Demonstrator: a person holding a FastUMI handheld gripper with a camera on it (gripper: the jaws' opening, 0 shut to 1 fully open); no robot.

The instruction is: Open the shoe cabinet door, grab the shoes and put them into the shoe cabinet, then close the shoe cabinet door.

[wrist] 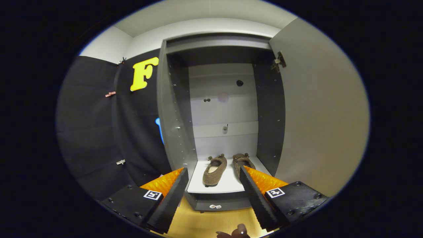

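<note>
Centre of frame: two shoes [228, 168] rest side by side on the cabinet [218, 188] floor, door [317, 112] open. The gripper [214, 177], fingers spread and empty, faces them. Soft, light slippers; best pinched at the heel rim.

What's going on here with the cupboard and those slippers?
A person holds a two-finger gripper in front of a shoe cabinet. Its door stands open to the right. Two brown shoes sit side by side on the cabinet's bottom shelf, beyond the fingers. The gripper is open and holds nothing. The door has not yet been closed.
</note>
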